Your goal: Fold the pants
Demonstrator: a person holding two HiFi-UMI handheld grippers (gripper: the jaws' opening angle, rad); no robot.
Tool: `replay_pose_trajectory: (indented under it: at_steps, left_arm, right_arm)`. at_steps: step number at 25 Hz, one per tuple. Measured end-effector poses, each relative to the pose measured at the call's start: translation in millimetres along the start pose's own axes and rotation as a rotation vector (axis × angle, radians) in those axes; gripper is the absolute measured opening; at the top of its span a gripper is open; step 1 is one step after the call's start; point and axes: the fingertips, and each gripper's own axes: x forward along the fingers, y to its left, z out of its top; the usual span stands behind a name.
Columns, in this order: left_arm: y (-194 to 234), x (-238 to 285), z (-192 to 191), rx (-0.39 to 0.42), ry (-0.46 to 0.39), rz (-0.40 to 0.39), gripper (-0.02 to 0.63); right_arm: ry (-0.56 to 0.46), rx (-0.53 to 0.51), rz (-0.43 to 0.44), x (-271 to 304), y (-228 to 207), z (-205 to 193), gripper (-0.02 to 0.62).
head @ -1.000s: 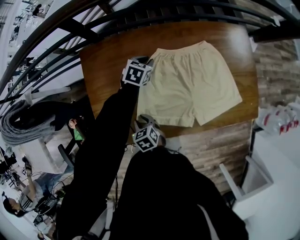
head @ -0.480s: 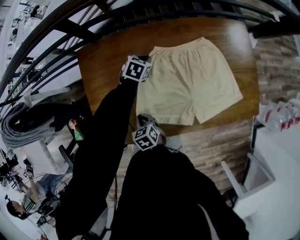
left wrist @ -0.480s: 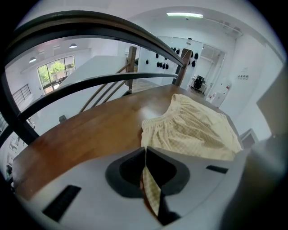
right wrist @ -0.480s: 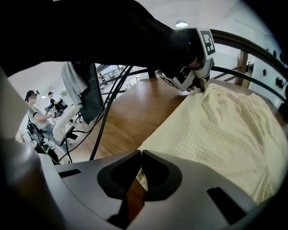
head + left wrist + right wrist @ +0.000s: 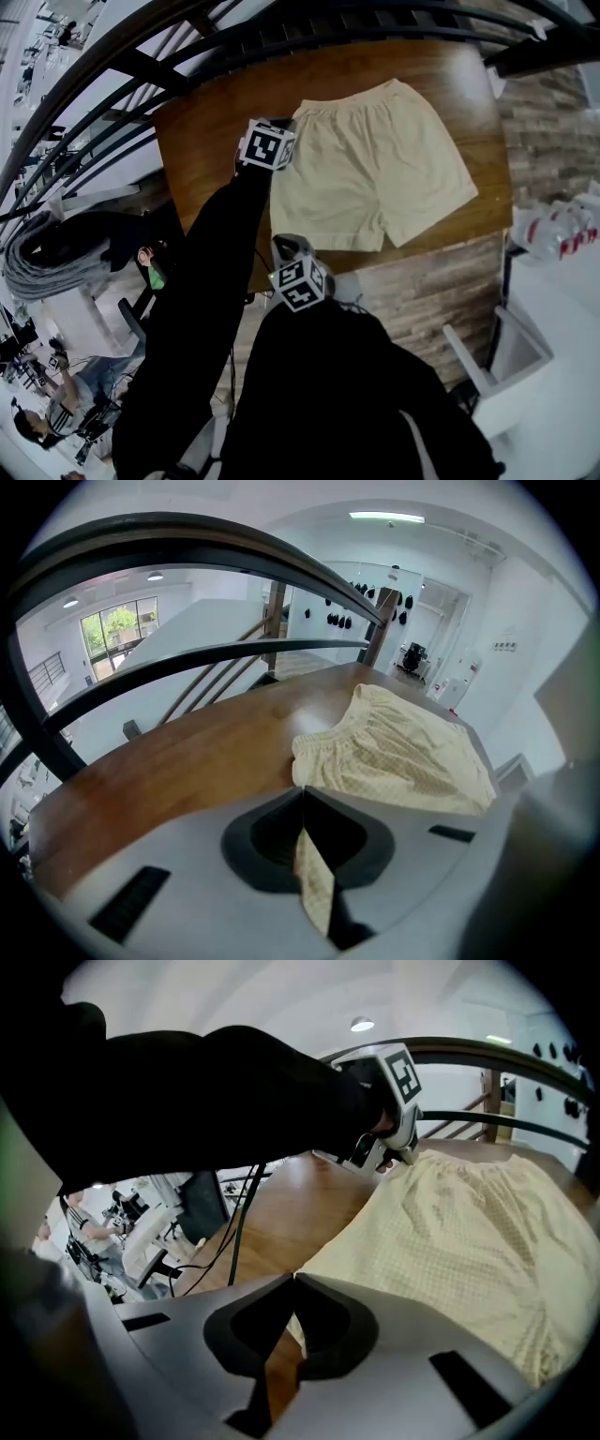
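Observation:
Pale yellow shorts lie flat on the wooden table, waistband at the far side. My left gripper is at the waistband's left corner. In the left gripper view its jaws are shut on a strip of the shorts. My right gripper is at the hem of the left leg, by the table's near edge. Its jaws are closing, with the edge of the shorts pinched between them. The left gripper's marker cube shows at the waistband in the right gripper view.
Black curved railings run behind and left of the table. A white chair stands at the lower right, and packed bottles lie at the right. Cables hang off the table's left side. People sit far below left.
Both grippers stay at the same two spots on the shorts' left edge. The right gripper's cube has tipped a little. The shorts' left edge looks slightly drawn in.

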Motion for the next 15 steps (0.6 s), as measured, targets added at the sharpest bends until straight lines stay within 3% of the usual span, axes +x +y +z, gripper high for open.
replay_pose_trajectory:
  at_steps: [10, 15]
  left_arm:
    - [-10, -18, 7, -0.054, -0.027, 0.015, 0.006]
    - [-16, -25, 14, -0.051, -0.033, 0.042, 0.006]
  right_arm:
    - [-0.164, 0.115, 0.010, -68, -15, 26, 0.009]
    - [-0.204, 0.120, -0.006, -87, -22, 35, 0.009]
